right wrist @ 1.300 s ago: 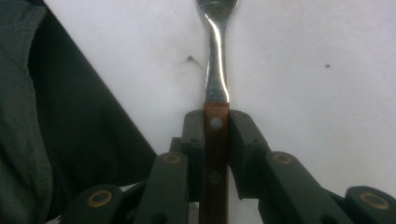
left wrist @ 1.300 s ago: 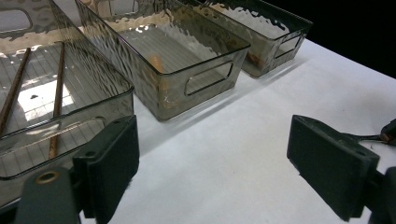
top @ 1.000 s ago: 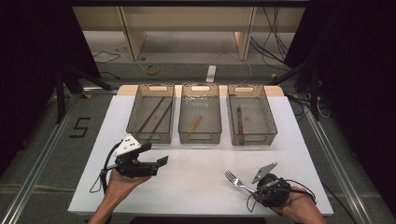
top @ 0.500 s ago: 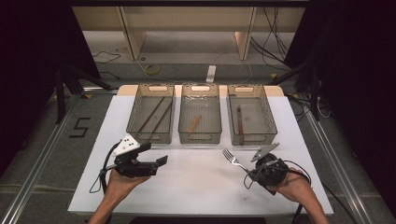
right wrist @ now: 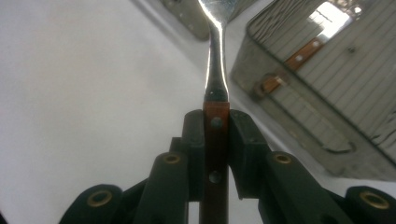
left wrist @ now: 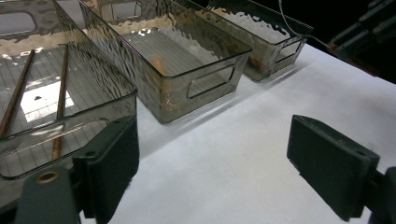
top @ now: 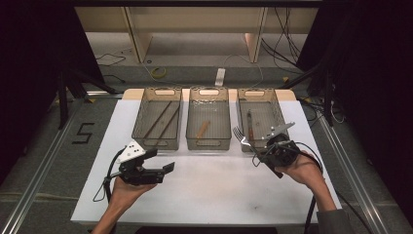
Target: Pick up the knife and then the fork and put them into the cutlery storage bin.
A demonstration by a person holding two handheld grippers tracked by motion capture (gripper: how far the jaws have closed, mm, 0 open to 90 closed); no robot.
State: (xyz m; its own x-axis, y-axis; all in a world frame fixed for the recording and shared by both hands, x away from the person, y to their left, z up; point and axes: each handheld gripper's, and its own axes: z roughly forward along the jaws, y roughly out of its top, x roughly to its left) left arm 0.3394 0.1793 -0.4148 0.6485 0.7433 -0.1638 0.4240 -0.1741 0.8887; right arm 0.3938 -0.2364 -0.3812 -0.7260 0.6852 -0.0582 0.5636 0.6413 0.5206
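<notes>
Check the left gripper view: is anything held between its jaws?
No: the left gripper stands open, with bare white table between its two pads.

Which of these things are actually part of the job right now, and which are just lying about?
In use:
- fork, clamped in the right gripper
- right bin, beside the fork

Lying about:
- left bin with chopsticks
- middle bin
- left gripper, open

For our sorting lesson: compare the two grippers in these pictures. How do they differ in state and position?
The right gripper is shut on a fork, raised at the right bin's front; the left gripper is open, holding nothing, over bare table before the left bin. The right points at the bins, the left sideways. Both are hand-held, black-jawed.
</notes>
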